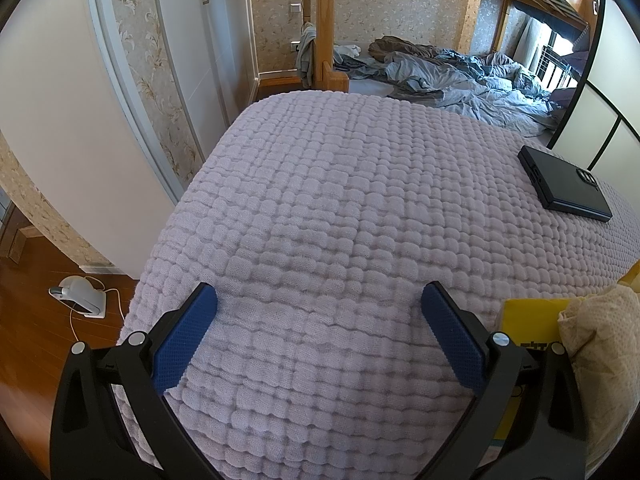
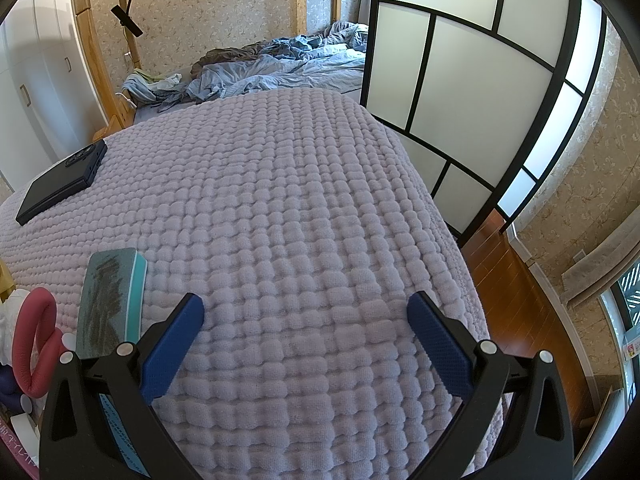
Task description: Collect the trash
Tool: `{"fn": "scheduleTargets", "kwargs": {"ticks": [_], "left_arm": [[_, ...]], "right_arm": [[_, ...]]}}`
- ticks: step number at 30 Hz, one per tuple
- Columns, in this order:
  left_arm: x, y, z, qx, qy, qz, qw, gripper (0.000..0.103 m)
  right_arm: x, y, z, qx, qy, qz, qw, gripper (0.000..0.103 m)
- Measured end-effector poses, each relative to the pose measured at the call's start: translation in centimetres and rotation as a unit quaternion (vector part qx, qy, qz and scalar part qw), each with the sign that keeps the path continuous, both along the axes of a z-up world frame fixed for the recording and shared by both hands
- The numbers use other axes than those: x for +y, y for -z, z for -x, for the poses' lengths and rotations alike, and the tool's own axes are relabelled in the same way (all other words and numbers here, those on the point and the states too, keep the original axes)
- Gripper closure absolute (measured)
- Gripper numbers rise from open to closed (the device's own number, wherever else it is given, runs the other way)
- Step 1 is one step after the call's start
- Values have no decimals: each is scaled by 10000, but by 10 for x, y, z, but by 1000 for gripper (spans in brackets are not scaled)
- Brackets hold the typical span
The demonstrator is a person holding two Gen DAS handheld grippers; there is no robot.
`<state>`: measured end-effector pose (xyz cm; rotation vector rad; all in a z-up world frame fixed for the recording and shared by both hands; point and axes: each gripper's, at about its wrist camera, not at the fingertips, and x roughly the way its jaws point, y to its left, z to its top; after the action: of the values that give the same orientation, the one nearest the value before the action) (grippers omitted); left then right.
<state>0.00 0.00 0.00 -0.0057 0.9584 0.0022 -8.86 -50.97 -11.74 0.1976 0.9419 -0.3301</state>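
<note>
The left claw (image 1: 319, 298) hangs over the near end of a bed, its blue-padded fingers (image 1: 186, 338) spread wide with nothing between them. The right claw (image 2: 306, 308) hangs over the same bed, also spread wide and holding nothing. Beneath both lies a pale lilac quilted bedspread (image 1: 340, 200) with a puffy square pattern. Just left of the right claw, a flat teal-edged packet (image 2: 108, 300) rests on the bedspread, and beside it sits a jumble of items (a red loop-shaped thing (image 2: 34, 344) and white crumpled material (image 2: 8, 328) among them) at the picture's edge. Beside the left claw's right finger are a yellow packet (image 1: 528, 324) and a crumpled beige bag (image 1: 600, 332). Farther up the bed lies a dark phone (image 1: 564, 190), face down. Beyond, rumpled blue bedding (image 1: 460, 80) covers a wooden bunk bed. On the wooden floor to the left stands a small white appliance (image 1: 82, 298) with a cord.
</note>
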Motion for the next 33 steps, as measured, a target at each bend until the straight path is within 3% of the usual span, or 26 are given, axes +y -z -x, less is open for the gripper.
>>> {"fn": "scheduleTargets", "kwargs": {"ticks": [24, 27, 30, 33], "left_arm": [[4, -4, 6, -47, 29, 17, 10000, 1], [20, -29, 32, -426, 62, 181, 9989, 1], [31, -45, 56, -537, 283, 475, 9970, 1], [38, -54, 82, -530, 655, 942, 9920, 1]], "right_arm": [[6, -3, 5, -20, 56, 15, 10000, 4], [13, -30, 30, -428, 37, 38, 9991, 4], [27, -52, 59, -825, -252, -114, 9962, 4], [56, -66, 88, -996, -1004, -173, 9898, 4]]}}
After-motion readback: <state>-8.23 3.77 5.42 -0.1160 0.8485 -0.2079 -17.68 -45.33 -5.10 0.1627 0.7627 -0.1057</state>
